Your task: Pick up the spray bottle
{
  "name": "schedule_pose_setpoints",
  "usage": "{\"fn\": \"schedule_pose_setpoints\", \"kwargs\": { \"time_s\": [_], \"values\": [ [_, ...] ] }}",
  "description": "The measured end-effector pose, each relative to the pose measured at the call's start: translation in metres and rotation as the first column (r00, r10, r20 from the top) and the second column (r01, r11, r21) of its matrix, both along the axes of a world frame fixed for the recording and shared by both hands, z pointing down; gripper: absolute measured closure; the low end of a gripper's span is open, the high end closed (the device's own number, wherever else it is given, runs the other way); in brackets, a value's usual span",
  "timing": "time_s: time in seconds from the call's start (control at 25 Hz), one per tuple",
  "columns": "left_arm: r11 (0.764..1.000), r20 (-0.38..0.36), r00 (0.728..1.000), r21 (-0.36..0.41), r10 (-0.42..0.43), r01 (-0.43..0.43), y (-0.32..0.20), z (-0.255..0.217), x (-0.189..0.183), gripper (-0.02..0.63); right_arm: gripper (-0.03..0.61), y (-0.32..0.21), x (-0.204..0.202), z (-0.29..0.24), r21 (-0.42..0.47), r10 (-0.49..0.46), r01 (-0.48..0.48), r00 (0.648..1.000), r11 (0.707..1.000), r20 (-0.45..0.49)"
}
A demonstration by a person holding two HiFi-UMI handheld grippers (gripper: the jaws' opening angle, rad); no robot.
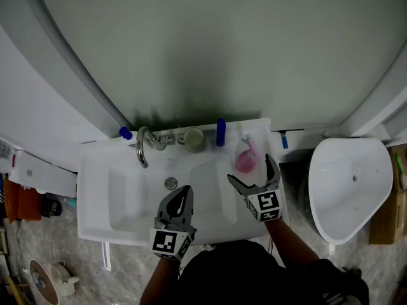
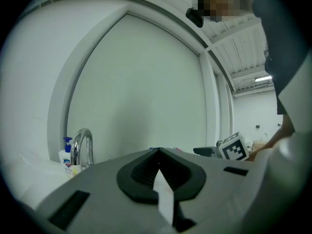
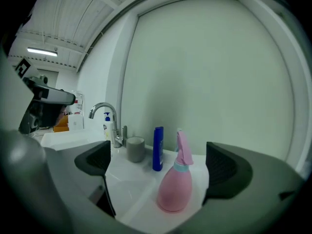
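Note:
A pink spray bottle (image 1: 246,157) (image 3: 177,184) stands upright on the white sink's (image 1: 95,170) right ledge. My right gripper (image 1: 254,176) (image 3: 156,167) is open just in front of it, one jaw on each side, not touching. My left gripper (image 1: 182,199) (image 2: 157,152) hovers over the basin with its jaws pressed together and nothing between them.
A chrome tap (image 1: 142,146) (image 3: 105,116), a grey cup (image 1: 194,138) (image 3: 135,149) and a tall blue bottle (image 1: 220,132) (image 3: 158,148) line the sink's back ledge. A soap dispenser (image 2: 66,156) stands at the far left. A white toilet (image 1: 350,186) is to the right. A mirror rises behind.

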State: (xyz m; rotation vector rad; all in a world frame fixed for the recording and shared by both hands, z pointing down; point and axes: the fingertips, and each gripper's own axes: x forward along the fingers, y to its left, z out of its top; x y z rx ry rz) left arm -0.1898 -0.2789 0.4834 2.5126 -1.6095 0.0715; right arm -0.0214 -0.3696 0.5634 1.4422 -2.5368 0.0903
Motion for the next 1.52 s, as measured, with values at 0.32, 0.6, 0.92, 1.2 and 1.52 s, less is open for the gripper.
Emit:
{"fn": "schedule_pose_setpoints", "kwargs": {
  "time_s": [0.32,0.6,0.92,1.2,1.52],
  "values": [
    [1.000,0.007,1.000,-0.025,-0.018,0.018,-0.001,0.007,0.001,0.618,0.031,-0.029,0.013,0.015,-0.042,0.055,-0.054,0.998,0.998,0.017],
    [1.000,0.013,1.000,-0.026,-0.014,0.014,-0.007,0.005,0.004,0.618,0.222,-0.039,0.022,0.017,-0.036,0.086,-0.085,0.996,0.996,0.018],
    [1.000,0.007,1.000,-0.025,-0.006,0.006,-0.007,0.010,0.005,0.618,0.360,-0.043,0.026,0.018,-0.005,0.115,-0.115,0.993,0.993,-0.001],
    [1.000,0.002,1.000,-0.019,-0.008,0.008,-0.003,0.009,0.005,0.618,0.441,-0.042,0.031,0.021,0.007,0.129,-0.129,0.991,0.992,-0.020],
    [1.000,0.014,1.000,-0.015,-0.002,0.002,0.002,0.011,0.002,0.618,0.491,-0.045,0.033,0.021,0.019,0.145,-0.145,0.989,0.989,-0.033]
  ]
}}
